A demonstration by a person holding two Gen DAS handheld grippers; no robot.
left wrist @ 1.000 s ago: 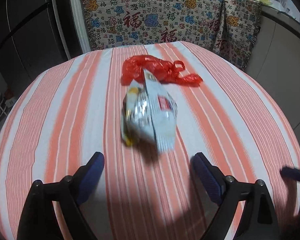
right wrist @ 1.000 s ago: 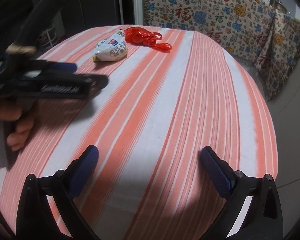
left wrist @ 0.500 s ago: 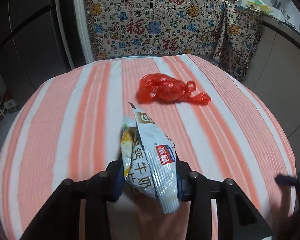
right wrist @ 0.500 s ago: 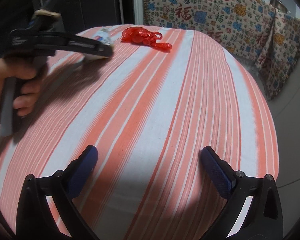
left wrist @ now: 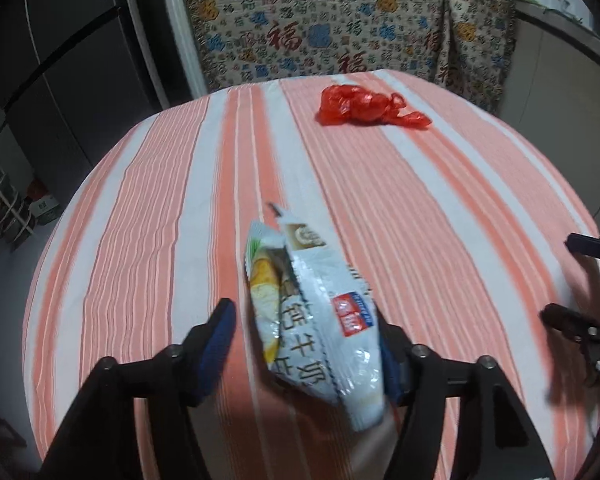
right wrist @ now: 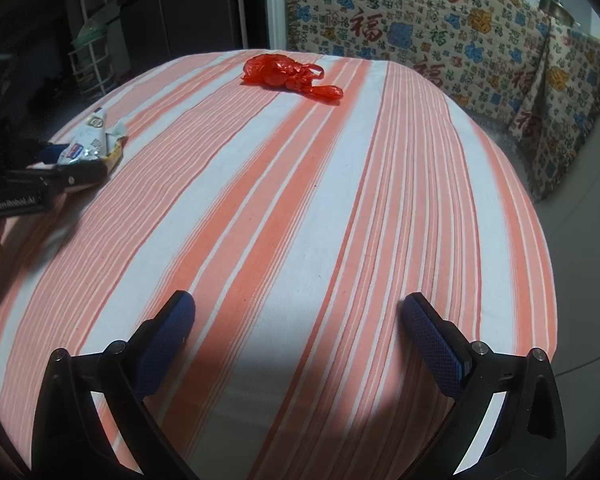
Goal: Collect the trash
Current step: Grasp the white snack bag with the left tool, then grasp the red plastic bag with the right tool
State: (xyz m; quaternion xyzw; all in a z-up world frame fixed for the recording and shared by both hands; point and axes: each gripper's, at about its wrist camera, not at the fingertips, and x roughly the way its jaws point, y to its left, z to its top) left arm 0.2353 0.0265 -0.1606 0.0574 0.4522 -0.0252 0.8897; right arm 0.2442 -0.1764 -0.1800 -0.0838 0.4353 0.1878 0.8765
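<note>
The left gripper is at the near left of the striped table. Its jaws are opening; the white snack wrapper lies between them, against the right pad, with a gap to the left pad, so the grip looks loose. Far across the table, well apart from the wrapper, lies a crumpled red plastic bag. At the near right, the right gripper hangs over bare cloth with its jaws spread wide, holding nothing.
</note>
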